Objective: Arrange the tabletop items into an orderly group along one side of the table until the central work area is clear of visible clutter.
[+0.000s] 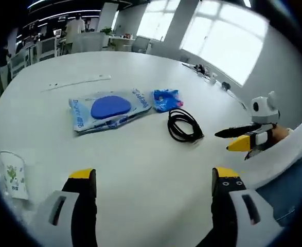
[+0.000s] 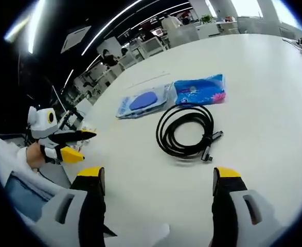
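We see a plain white worktop [image 1: 140,170]. On it lies a clear packet [image 1: 109,109] with blue lettering and a solid blue oval inside. At its 3 o'clock sits a small bright blue pouch [image 1: 166,99], which in the right gripper view [image 2: 199,90] shows pink at one corner. The coiled cable [image 2: 185,131] is glossy black. A white cup [image 1: 13,175] at 9 o'clock carries a green leaf print. Our fingers [image 1: 83,193] are black with yellow tips on pale grey bodies.
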### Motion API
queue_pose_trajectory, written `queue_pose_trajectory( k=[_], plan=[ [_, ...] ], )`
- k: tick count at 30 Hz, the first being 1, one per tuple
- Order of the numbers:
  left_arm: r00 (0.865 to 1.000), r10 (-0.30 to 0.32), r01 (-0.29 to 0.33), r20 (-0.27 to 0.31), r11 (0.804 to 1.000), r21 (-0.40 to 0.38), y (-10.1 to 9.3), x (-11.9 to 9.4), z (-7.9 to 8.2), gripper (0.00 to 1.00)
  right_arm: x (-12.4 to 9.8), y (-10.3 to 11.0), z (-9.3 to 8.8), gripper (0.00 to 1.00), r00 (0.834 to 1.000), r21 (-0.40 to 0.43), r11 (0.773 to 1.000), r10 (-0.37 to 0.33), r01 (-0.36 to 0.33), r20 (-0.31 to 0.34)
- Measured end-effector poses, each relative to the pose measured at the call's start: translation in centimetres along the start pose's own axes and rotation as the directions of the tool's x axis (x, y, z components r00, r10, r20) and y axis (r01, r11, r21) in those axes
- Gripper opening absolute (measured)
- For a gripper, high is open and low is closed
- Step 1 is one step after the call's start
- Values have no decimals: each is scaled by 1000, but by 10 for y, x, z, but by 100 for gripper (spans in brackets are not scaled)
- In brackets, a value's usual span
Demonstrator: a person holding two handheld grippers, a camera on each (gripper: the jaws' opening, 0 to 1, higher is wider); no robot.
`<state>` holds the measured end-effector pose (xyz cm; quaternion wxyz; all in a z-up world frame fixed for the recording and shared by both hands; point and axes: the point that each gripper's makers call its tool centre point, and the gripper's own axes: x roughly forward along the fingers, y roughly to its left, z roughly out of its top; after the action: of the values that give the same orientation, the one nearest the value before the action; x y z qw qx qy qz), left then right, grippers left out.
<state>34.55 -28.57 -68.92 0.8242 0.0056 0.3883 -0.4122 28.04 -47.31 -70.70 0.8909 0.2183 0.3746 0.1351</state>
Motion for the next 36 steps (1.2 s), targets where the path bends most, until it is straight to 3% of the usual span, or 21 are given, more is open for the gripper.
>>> queue_pose_trajectory(
  k=[8,13,21,27,36],
  plan=[
    [995,86,-81,42,989,-121,39,-40,-17,95,1,-6,-9,86,999,15,999,-36,37,-22],
    [986,149,-131,72,969,-207,63,-66,-28,94,2,-2,-16,86,998,-9,999,-33,32,-61],
    [973,224,-204,61,951,-231,93,-94,-50,94,-8,0,-17,86,997,-18,999,-39,38,-63],
    [967,247,-226,61,944,-240,100,-103,-59,93,-14,-7,-20,86,996,-7,998,-57,56,-69],
    [968,241,-216,70,941,-261,95,-96,-59,92,-11,-7,-17,85,996,9,998,-59,60,-65]
  ],
)
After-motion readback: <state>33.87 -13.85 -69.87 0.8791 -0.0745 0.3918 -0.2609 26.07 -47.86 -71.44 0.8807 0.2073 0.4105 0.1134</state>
